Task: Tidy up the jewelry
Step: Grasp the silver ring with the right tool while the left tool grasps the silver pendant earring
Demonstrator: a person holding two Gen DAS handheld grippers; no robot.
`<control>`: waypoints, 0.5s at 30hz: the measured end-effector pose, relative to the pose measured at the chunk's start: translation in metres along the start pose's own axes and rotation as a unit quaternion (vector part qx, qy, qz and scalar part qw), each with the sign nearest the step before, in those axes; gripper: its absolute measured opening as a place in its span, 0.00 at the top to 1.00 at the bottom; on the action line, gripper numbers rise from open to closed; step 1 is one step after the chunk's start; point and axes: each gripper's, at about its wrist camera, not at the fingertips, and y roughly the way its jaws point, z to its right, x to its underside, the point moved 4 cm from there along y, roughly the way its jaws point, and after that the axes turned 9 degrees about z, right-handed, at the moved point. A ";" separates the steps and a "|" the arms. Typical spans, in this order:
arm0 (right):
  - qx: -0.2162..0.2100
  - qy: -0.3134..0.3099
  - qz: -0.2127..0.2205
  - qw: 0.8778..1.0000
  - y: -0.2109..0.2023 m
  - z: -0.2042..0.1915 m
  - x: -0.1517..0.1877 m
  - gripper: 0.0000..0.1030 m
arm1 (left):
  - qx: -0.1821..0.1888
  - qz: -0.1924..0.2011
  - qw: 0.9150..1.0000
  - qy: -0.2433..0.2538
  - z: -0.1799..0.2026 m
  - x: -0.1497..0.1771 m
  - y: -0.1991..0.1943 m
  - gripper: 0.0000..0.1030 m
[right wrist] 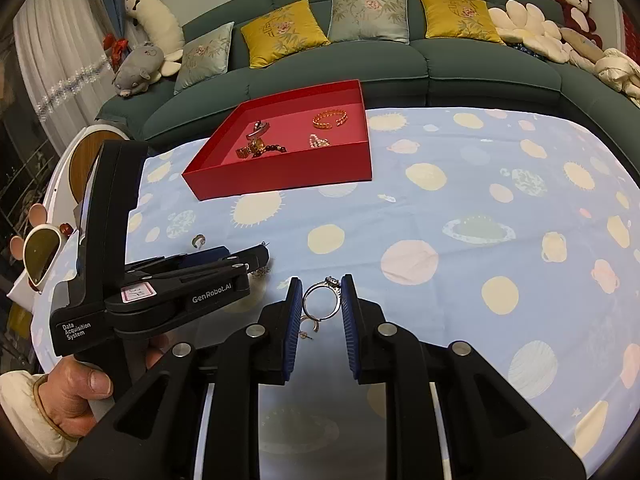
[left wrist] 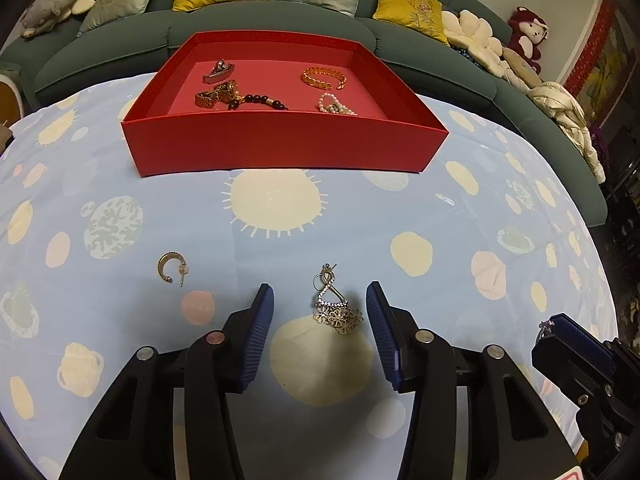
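Note:
A silver ring [right wrist: 321,299] with a stone on top sits between the blue pads of my right gripper [right wrist: 321,279], which is shut on it just above the cloth. My left gripper [left wrist: 319,286] stands open and low over the table. A dangling flower earring [left wrist: 337,307] lies on the cloth between its fingers, touched by neither pad. To the left lies a gold hoop earring [left wrist: 170,273]. A red tray [left wrist: 280,152] further back holds a gold bangle [left wrist: 323,77], a gold watch [left wrist: 218,94], dark beads [left wrist: 260,101], a pearl piece [left wrist: 335,105] and a silver piece [left wrist: 218,72].
Another small earring [right wrist: 309,329] lies on the cloth under the right gripper. A person's hand [right wrist: 76,388] holds the left gripper [right wrist: 256,256]. The blue planet-print cloth [left wrist: 400,208] covers the table. A green sofa [right wrist: 360,68] with cushions runs behind it.

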 end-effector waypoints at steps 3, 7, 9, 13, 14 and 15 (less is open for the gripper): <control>0.000 0.002 0.002 1.000 -0.001 0.001 0.001 0.81 | -0.007 0.007 1.000 0.011 0.001 0.001 0.002 0.69; 0.000 0.005 0.002 1.000 -0.001 0.002 0.000 0.81 | -0.002 0.007 1.000 0.005 -0.001 0.000 0.004 0.87; 0.000 0.005 0.002 1.000 -0.001 0.002 0.000 0.81 | 0.001 0.008 1.000 0.007 0.001 0.001 0.004 0.92; 0.000 0.007 0.004 1.000 -0.001 0.003 -0.001 0.81 | -0.004 0.018 1.000 0.024 0.006 0.002 0.001 0.95; 0.000 0.008 0.004 1.000 -0.002 0.003 -0.001 0.81 | -0.002 0.020 1.000 0.023 0.007 0.001 -0.001 0.98; 0.000 0.010 0.005 1.000 -0.002 0.004 -0.001 0.81 | 0.004 0.021 1.000 0.020 0.007 0.000 -0.003 0.98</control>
